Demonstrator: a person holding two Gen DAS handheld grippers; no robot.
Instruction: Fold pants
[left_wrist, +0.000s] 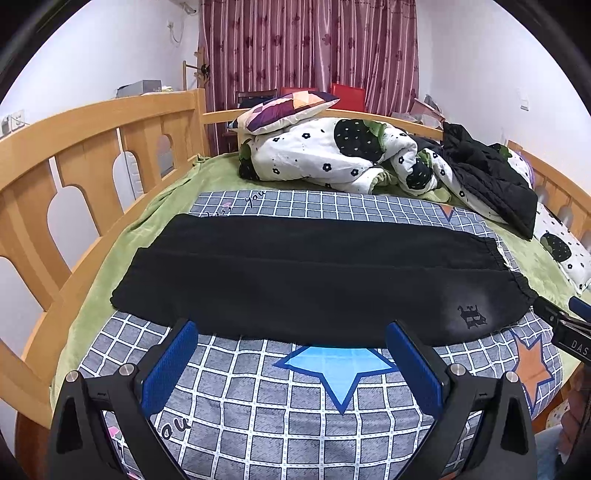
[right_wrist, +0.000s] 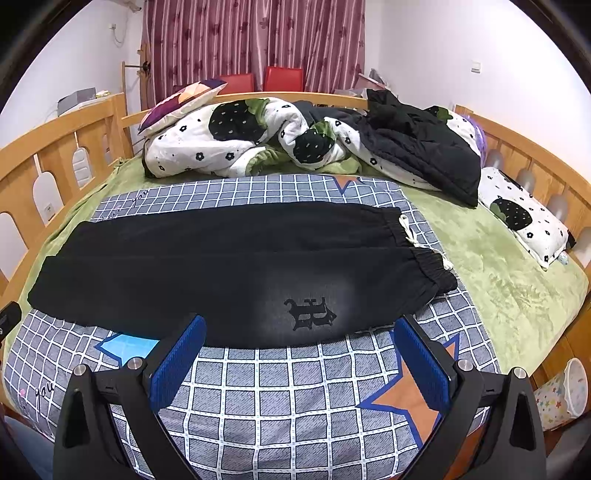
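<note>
Black pants (left_wrist: 303, 273) (right_wrist: 229, 266) lie flat across a grey checked sheet (left_wrist: 266, 410) (right_wrist: 288, 391), legs to the left, elastic waistband with a white drawstring (right_wrist: 410, 236) to the right. One leg is folded onto the other, and a black emblem (right_wrist: 310, 314) (left_wrist: 471, 315) shows near the waist. My left gripper (left_wrist: 291, 332) is open, hovering just short of the pants' near edge with nothing between its blue pads. My right gripper (right_wrist: 301, 326) is open too, its tips at the near edge below the emblem. In the left wrist view the right gripper (left_wrist: 569, 325) shows at the right border.
A rumpled white flowered quilt (left_wrist: 332, 155) (right_wrist: 229, 136), a patchwork pillow (left_wrist: 288, 109), a black jacket (right_wrist: 424, 144) and a small pillow (right_wrist: 524, 214) sit at the back on a green blanket (right_wrist: 498, 266). Wooden rails (left_wrist: 85, 155) (right_wrist: 535, 162) line the bed. A star-patterned bin (right_wrist: 565, 395) stands on the floor at right.
</note>
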